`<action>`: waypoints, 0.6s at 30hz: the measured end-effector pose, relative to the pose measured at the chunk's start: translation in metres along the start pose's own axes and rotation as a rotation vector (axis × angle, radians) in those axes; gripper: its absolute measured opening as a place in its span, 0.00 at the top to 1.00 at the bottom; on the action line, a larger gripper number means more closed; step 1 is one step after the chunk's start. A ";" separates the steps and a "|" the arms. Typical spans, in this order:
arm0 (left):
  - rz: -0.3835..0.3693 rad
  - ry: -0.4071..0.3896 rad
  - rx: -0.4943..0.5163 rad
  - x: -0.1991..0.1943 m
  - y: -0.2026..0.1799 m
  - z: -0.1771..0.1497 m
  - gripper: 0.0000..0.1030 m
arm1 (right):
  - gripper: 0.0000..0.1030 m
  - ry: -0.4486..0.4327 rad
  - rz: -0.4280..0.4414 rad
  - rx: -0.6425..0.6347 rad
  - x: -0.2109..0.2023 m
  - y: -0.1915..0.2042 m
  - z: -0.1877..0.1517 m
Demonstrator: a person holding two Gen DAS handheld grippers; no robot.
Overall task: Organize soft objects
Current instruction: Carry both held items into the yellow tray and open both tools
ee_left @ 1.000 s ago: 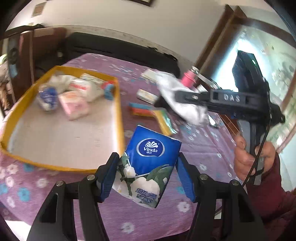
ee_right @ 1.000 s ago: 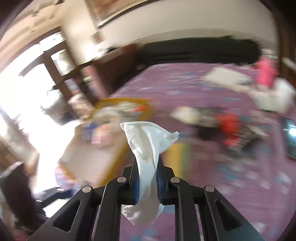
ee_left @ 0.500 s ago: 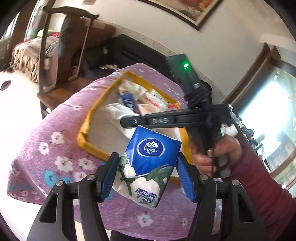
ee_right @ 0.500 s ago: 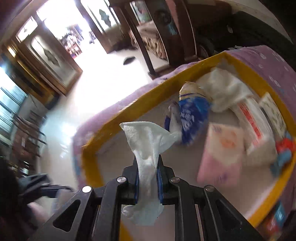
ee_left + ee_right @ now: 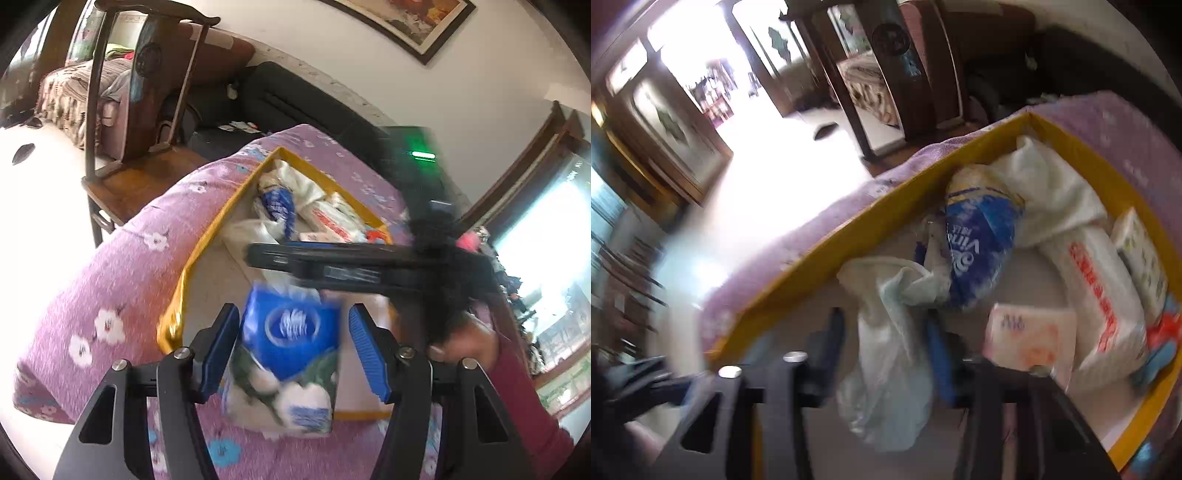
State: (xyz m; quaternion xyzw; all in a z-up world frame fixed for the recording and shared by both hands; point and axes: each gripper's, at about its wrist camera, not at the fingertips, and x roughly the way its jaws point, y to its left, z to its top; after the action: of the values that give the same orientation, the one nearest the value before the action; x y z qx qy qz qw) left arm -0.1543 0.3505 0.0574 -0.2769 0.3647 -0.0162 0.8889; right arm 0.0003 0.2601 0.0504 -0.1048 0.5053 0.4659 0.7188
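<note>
Left gripper (image 5: 293, 349) above near edge of yellow tray (image 5: 192, 266), fingers (image 5: 221, 352) pinching blue tissue pack (image 5: 288, 360); pack blurred, right pad possibly barely touching. Right gripper (image 5: 886, 354) inside tray, jaws just been opening, fingers (image 5: 940, 354) now spread, white cloth (image 5: 886, 354) loose between them, drooping toward tray floor. Blue wrapped roll (image 5: 979, 254) just beyond cloth. Pink pack (image 5: 1030, 336) and white red-lettered pack (image 5: 1104, 306) further toward tray's right side. Tray sits on purple flowered tabletop (image 5: 110, 288).
</note>
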 end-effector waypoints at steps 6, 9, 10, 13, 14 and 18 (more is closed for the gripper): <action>0.086 -0.012 -0.018 0.022 0.002 0.015 0.40 | 0.36 -0.128 0.017 0.097 -0.052 -0.021 -0.020; 0.121 -0.006 -0.024 0.029 0.006 0.020 0.38 | 0.34 -0.183 0.004 0.140 -0.081 -0.031 -0.042; 0.117 -0.006 -0.037 0.027 0.006 0.021 0.38 | 0.33 -0.201 -0.006 0.154 -0.092 -0.035 -0.054; 0.124 -0.050 0.003 0.007 -0.005 0.017 0.38 | 0.33 -0.233 -0.016 0.173 -0.115 -0.044 -0.079; 0.123 -0.053 0.029 0.000 -0.010 0.013 0.38 | 0.33 -0.241 -0.020 0.178 -0.123 -0.046 -0.086; 0.201 -0.042 0.173 -0.018 -0.027 -0.012 0.38 | 0.33 -0.280 -0.035 0.211 -0.154 -0.053 -0.125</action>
State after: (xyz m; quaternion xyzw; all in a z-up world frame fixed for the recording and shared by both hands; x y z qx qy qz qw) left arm -0.1707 0.3257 0.0759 -0.1617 0.3691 0.0472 0.9140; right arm -0.0459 0.0669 0.1014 0.0282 0.4443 0.4076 0.7973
